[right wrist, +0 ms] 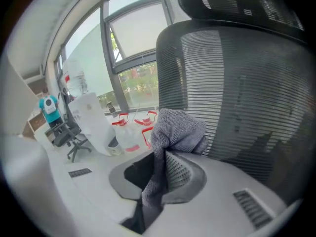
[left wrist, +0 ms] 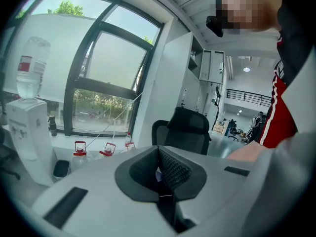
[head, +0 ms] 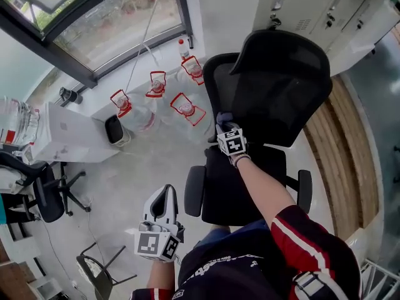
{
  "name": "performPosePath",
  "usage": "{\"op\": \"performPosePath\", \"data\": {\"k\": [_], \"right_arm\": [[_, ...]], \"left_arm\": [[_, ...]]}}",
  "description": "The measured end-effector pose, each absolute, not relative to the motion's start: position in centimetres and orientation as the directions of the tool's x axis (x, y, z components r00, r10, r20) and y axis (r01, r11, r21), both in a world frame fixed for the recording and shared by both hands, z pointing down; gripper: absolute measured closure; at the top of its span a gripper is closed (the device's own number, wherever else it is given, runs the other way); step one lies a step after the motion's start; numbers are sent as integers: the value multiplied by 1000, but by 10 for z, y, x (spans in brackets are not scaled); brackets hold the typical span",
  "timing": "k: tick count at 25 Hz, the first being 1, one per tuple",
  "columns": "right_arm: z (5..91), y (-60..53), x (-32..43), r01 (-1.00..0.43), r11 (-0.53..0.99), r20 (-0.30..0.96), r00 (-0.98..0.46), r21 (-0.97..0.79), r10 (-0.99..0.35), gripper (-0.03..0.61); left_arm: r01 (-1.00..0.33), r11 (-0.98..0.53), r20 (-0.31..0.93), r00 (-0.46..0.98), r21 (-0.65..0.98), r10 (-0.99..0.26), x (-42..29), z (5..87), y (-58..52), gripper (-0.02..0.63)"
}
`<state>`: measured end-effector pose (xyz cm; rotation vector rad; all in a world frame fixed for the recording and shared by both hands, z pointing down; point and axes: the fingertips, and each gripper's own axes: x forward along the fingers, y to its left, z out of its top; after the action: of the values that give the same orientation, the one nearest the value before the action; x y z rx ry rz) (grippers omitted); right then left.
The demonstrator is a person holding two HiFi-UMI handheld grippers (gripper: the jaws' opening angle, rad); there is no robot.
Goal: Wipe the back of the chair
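A black mesh office chair (head: 275,86) stands in front of me, its seat facing me and its back (right wrist: 247,93) upright under a headrest (right wrist: 237,4). My right gripper (head: 225,125) is shut on a grey cloth (right wrist: 173,132) and holds it at the lower left edge of the chair back; in the head view the cloth (head: 223,117) shows just past the jaws. My left gripper (head: 164,197) hangs low to the left of the seat, apart from the chair. Its jaws are shut with nothing between them, and the chair (left wrist: 185,132) stands further off in its view.
Several water jugs with red handles (head: 156,83) stand on the floor by the window. A white water dispenser (head: 69,133) and another black chair (head: 44,192) are at the left. White lockers (head: 325,11) stand behind the chair. A small folding stool (head: 100,270) is near my left foot.
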<state>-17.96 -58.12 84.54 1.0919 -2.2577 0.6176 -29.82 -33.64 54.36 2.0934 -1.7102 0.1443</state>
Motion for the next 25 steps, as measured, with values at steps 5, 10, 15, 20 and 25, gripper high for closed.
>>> {"op": "performPosePath", "data": {"k": [5,10,15,20,25], "right_arm": [[839,-565,-214,-728,649,631,-615,-222,-474,517],[784,-543,-227,-626,736,537,-726,-257,-430,517],[705,-518,-191,-632,744,466,-736,-215,-491,517],[623,-465,-126,-665,729,402,-720,-164,-566,517],[559,-391,-40,-740,658,332,-661,-141,-673,517]], "left_arm": [[-951,-136,332,228,277,-915,-314,545,-331,589],[-936,-184,298,275,301,-914,-306,536,-336,589],[-912,-267,239,347,313,-907,-281,515,-346,589],[-885,-350,183,416,309,-891,-236,485,-337,589],[-863,-429,146,476,268,-867,-182,466,-302,589]]}}
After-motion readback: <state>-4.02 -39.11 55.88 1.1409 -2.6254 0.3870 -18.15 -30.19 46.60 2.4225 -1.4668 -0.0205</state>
